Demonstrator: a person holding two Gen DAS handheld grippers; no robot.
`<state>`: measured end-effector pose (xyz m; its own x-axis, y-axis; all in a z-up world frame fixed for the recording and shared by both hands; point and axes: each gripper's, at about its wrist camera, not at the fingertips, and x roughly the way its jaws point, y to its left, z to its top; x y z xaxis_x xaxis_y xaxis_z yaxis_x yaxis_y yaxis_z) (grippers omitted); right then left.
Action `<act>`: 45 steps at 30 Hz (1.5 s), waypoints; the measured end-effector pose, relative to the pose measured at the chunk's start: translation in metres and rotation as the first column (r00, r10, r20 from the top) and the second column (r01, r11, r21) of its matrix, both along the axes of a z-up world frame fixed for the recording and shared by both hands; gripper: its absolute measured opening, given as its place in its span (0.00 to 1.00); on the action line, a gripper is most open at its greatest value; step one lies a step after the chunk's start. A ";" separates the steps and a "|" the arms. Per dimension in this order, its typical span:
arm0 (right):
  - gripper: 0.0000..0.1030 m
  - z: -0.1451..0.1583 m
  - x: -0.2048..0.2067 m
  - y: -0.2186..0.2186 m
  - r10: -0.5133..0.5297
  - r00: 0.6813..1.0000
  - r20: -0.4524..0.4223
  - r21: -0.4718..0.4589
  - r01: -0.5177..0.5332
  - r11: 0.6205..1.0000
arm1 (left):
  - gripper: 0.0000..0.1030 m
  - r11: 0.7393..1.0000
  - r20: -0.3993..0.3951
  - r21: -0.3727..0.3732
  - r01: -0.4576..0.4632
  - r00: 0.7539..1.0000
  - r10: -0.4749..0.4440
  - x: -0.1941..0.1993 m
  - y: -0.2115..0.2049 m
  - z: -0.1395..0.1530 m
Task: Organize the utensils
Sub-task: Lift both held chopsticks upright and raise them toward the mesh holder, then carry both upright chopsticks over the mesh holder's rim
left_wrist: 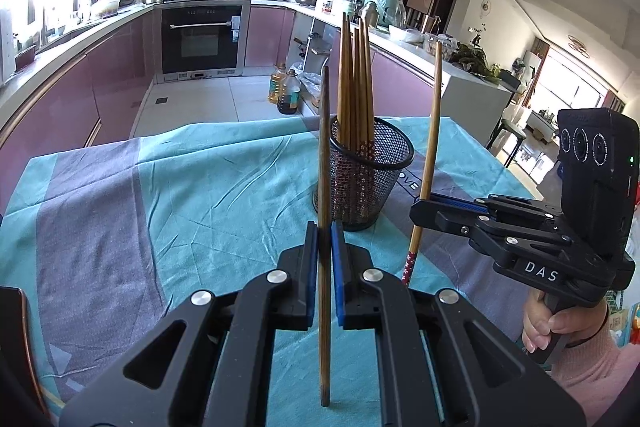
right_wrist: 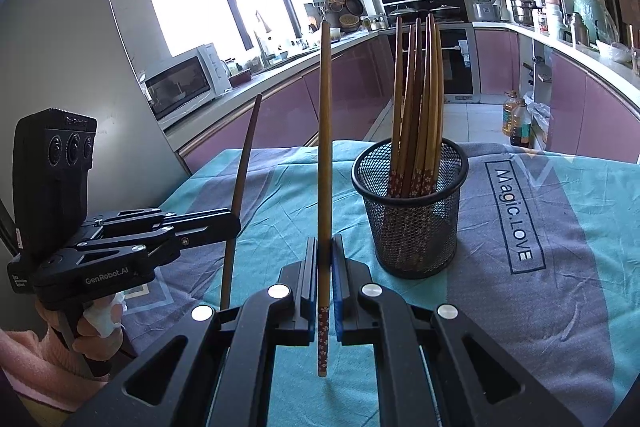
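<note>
Each gripper, left [left_wrist: 324, 239] and right [right_wrist: 324, 251], clamps one upright chopstick [left_wrist: 325, 155]; the mesh holder [left_wrist: 370, 175] stands just ahead, nearer the left.

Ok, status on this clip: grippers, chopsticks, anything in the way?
Left hand-held gripper shut on plain brown chopstick. Right hand-held gripper shut on floral-tipped chopstick. Black mesh cup upright, chopsticks inside. Path clear.

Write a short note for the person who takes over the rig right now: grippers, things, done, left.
Left gripper: shut on a plain dark chopstick, held upright.
Right gripper: shut on a chopstick with a flowered end, also upright.
Mesh cup stands on the blue cloth, ahead of both grippers.
Done: several chopsticks already stand in the cup.
Left: put the two held ones into the cup.
</note>
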<state>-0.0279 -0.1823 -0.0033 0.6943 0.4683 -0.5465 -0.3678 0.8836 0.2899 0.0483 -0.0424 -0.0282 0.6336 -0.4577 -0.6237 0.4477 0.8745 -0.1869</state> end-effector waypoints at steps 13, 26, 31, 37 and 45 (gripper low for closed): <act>0.06 0.010 0.000 -0.006 -0.018 0.999 0.035 0.002 0.018 1.000 | 0.07 1.000 0.021 -0.019 0.014 1.000 -0.014 0.000 -0.001 0.009; 0.06 0.016 0.000 -0.009 -0.024 0.998 0.053 0.006 0.023 1.000 | 0.07 1.000 0.035 -0.020 0.016 0.999 -0.015 -0.001 0.001 0.014; 0.06 0.018 0.000 -0.011 -0.028 0.998 0.059 0.008 0.028 1.000 | 0.07 1.000 0.045 -0.023 0.019 0.999 -0.018 -0.001 0.000 0.017; 0.06 0.020 0.001 -0.012 -0.033 0.997 0.066 0.008 0.032 0.999 | 0.07 0.999 0.052 -0.028 0.026 0.998 -0.025 -0.002 0.001 0.020; 0.06 0.025 0.001 -0.013 -0.038 0.996 0.082 0.009 0.037 0.999 | 0.07 0.999 0.057 -0.037 0.035 0.998 -0.033 -0.002 0.001 0.025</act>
